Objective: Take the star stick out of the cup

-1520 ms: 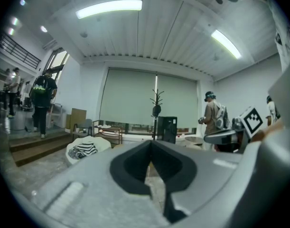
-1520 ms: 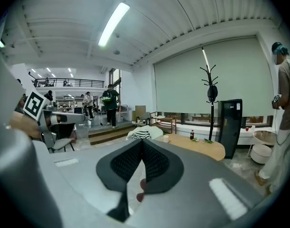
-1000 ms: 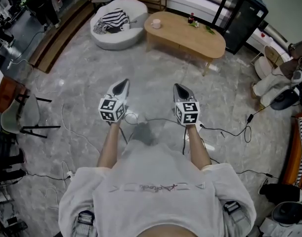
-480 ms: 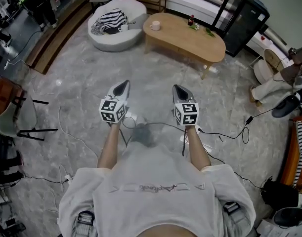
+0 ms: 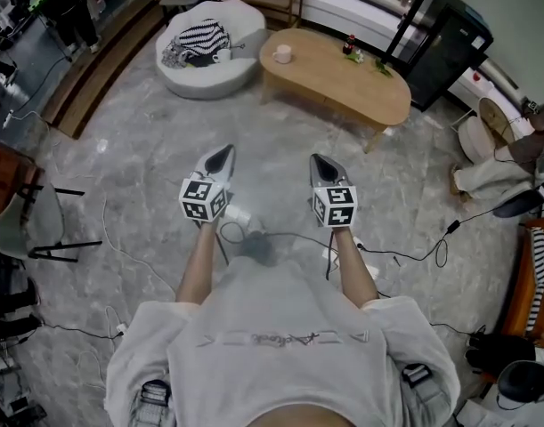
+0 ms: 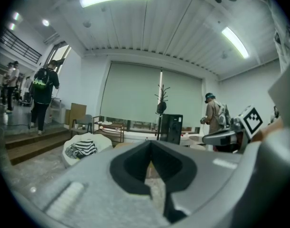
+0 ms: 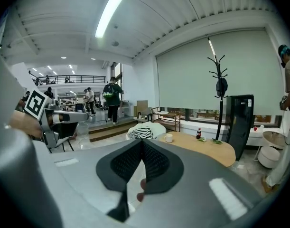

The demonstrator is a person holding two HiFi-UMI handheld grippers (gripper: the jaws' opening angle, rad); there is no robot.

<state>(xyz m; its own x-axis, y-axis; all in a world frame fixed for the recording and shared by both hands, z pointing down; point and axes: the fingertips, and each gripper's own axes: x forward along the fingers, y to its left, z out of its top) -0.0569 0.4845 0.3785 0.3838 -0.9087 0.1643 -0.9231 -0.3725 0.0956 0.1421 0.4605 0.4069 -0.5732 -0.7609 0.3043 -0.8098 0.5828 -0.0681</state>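
The person stands on the grey floor (image 5: 147,140), well apart from the oval wooden desk (image 5: 343,83), with both arms held out in front. The left claw (image 5: 223,152) and the right claw (image 5: 319,159) sit side by side at the same height, pointing toward the desk.

In the left gripper view, the left claw (image 6: 150,147) has its tips pressed together and nothing between them. The right claw (image 7: 142,143) is likewise closed and empty.

The cup (image 5: 283,53) stands near the left end of the desk, far ahead of both claws and between their lines of aim. In the right gripper view the cup (image 7: 169,137) shows just above the closed tips. The star stick is too small to make out. A bottle (image 5: 348,42) stands farther along the desk.
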